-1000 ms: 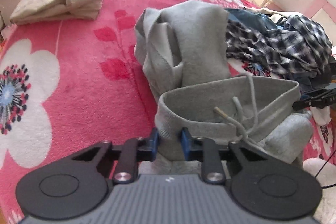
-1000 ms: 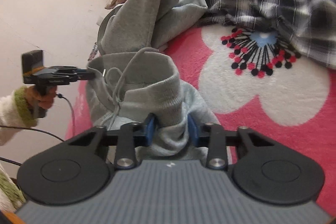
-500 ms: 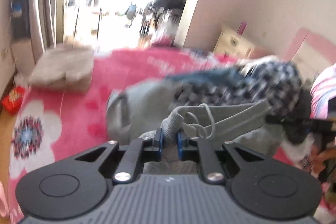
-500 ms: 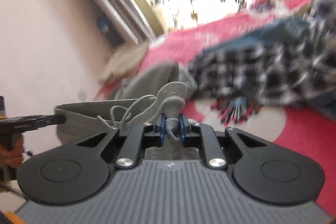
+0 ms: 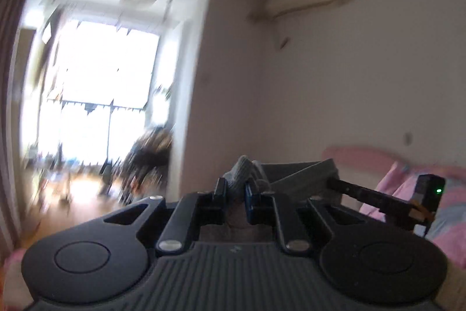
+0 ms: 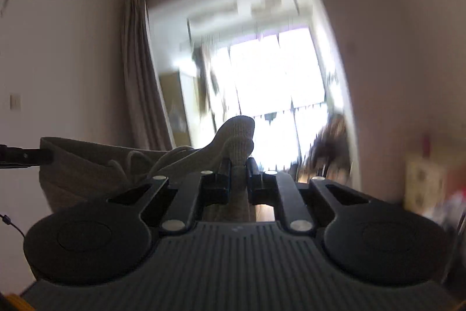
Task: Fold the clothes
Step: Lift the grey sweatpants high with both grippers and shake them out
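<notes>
Since last frame I've swung both cameras up off the bed; left gripper [image 5: 234, 190] and right gripper [image 6: 239, 169] each clamp the grey sweatpants waistband [image 6: 96, 162], stretched taut left-right between them.

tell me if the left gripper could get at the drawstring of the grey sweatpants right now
Probably not: the left gripper has its jaws shut on the grey sweatpants' ribbed waistband, as does the right gripper. The pale drawstring hangs in between; reaching it would mean letting go.
</notes>
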A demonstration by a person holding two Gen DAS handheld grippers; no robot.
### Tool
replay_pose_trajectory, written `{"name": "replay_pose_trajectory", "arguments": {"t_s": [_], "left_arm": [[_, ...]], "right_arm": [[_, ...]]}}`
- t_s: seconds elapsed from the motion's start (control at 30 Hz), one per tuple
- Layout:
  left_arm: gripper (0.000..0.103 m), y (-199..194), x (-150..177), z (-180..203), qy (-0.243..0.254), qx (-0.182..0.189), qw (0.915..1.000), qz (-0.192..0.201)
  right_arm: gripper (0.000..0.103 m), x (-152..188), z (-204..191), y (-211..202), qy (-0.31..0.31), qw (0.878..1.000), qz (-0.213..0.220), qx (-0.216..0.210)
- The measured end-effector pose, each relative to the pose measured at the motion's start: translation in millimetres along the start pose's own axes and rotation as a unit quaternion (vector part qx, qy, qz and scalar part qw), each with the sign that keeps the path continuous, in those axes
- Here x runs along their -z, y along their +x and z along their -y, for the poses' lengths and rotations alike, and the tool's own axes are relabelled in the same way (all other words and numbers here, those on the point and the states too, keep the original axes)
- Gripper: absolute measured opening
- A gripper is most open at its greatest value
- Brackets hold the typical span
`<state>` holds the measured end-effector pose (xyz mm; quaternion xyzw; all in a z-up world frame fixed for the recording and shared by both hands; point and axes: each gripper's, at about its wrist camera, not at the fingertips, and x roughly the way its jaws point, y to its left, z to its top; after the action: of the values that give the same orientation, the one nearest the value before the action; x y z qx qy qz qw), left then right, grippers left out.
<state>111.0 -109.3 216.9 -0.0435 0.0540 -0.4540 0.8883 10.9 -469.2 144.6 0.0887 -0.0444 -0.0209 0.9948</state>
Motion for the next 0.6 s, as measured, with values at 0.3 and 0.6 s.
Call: {"name": "replay_pose_trajectory", "arguments": {"t_s": [0.3, 0.6], "left_arm": [[0.013, 11.0, -128.0, 98.4, 0.039, 0.09, 0.9842, 0.147], [0.013, 27.5, -130.2, 126.9, 0.005, 0.1, 0.9778, 0.184]], "right_arm": [[0.009, -216.5, 42.3, -53.4, -0.091, 0.983, 0.152, 0.04], [0.009, -315.3, 40.6, -37.1, -0.177, 0.966, 0.185, 0.046]]}}
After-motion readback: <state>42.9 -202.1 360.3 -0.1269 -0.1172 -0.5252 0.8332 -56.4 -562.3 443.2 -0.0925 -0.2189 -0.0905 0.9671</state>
